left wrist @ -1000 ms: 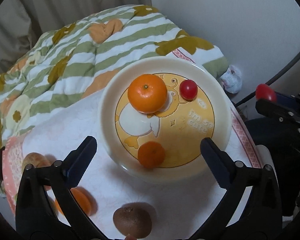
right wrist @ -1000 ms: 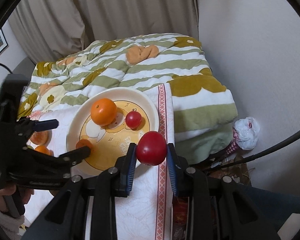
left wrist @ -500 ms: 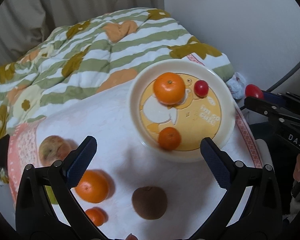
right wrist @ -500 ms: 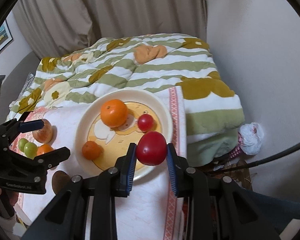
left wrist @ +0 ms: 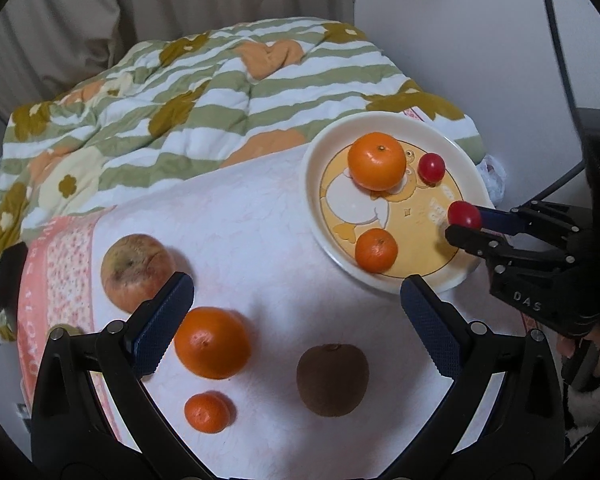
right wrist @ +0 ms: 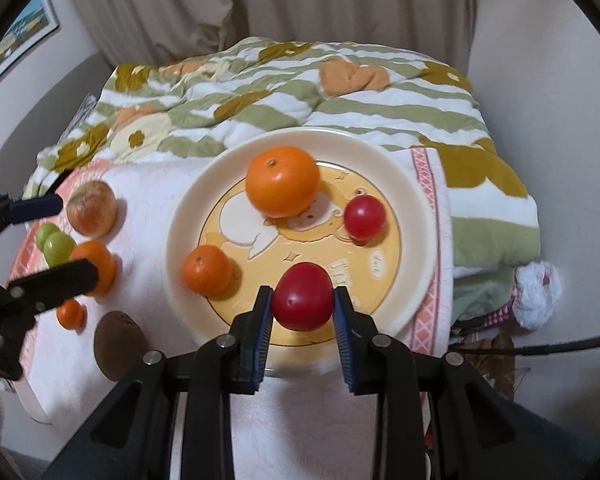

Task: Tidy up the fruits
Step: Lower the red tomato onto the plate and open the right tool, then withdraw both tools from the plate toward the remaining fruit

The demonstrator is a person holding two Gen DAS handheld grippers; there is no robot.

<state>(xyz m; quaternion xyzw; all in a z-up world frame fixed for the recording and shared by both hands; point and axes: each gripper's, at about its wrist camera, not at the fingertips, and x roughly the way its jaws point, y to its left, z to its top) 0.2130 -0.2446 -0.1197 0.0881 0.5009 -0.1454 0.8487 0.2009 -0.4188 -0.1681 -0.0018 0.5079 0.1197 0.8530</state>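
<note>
My right gripper [right wrist: 302,306] is shut on a red cherry tomato [right wrist: 303,297] and holds it just above the near part of the cream duck-print plate [right wrist: 180,240]. It also shows in the left wrist view [left wrist: 462,220]. The plate [left wrist: 314,188] holds a large orange [right wrist: 283,181], a small mandarin [right wrist: 206,269] and a second cherry tomato [right wrist: 365,216]. My left gripper [left wrist: 296,320] is open and empty above the white cloth, between an orange [left wrist: 212,342] and a kiwi [left wrist: 332,379]. An apple [left wrist: 137,265] and a small mandarin [left wrist: 206,411] lie nearby.
Two green grapes [right wrist: 54,243] lie left of the apple [right wrist: 92,208]. A green striped quilt [left wrist: 204,92] fills the back. A wall [left wrist: 460,40] stands to the right, with a white bag [right wrist: 536,294] on the floor below.
My left gripper has pulled back and left from the plate, bringing the loose fruits into view. My right gripper has moved forward with the tomato over the plate.
</note>
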